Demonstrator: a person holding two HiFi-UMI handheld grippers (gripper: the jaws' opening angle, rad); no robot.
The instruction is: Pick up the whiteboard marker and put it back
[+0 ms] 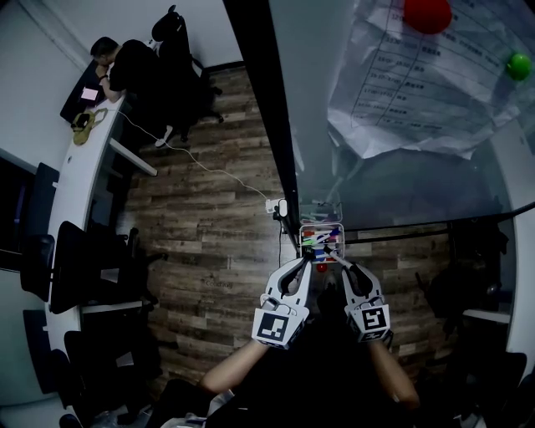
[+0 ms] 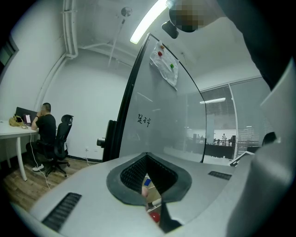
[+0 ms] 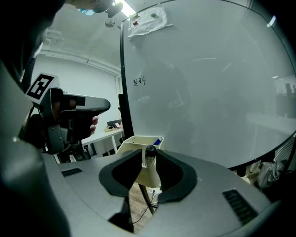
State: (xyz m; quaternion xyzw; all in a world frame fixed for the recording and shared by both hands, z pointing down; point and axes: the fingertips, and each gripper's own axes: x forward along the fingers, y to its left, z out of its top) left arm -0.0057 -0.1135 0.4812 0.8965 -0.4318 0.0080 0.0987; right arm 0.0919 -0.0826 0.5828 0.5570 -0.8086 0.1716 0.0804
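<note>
- At the whiteboard's lower edge, straight ahead of you: marker tray (image 1: pixel 321 226), a pale open box fixed beside the board's dark frame. It is stocked with markers in several colours, and a blue one (image 3: pixel 158 140) sits at its far corner.
- Whiteboard marker (image 3: pixel 149 163): white barrel, black end. It is clamped between the jaws of your right gripper (image 3: pixel 149 152) and points toward the tray. It is held just at the tray's near side, outside the box; whether it touches the wall cannot be told.
- Right gripper, as seen from your head: level with its partner, with its tips at the tray's near right corner.
- Left gripper (image 2: pixel 147 157): jaws closed tip to tip with nothing between them. It is held just beside the right gripper, with its tips near the tray's near left corner. The tray's contents show through the slit behind the tips.
- Small red round item (image 1: pixel 321 268): just below the tray, between your two grippers. Its kind is not clear.
- Whiteboard (image 3: pixel 208 92): pale and glossy, with a few handwritten characters (image 3: pixel 139 81) near its left edge.
- Paper sheet (image 1: pixel 418 84): a crumpled printed table high on the board, with a red magnet (image 1: pixel 427 14) and a green magnet (image 1: pixel 518 65) on it.
- Background, well apart from you: a person (image 1: pixel 125 63) seated at a white desk (image 1: pixel 79 184), a black office chair (image 1: pixel 180 58) beside them, and a wood-plank floor (image 1: pixel 209 251) with a white cable (image 1: pixel 201 165) trailing across it.
</note>
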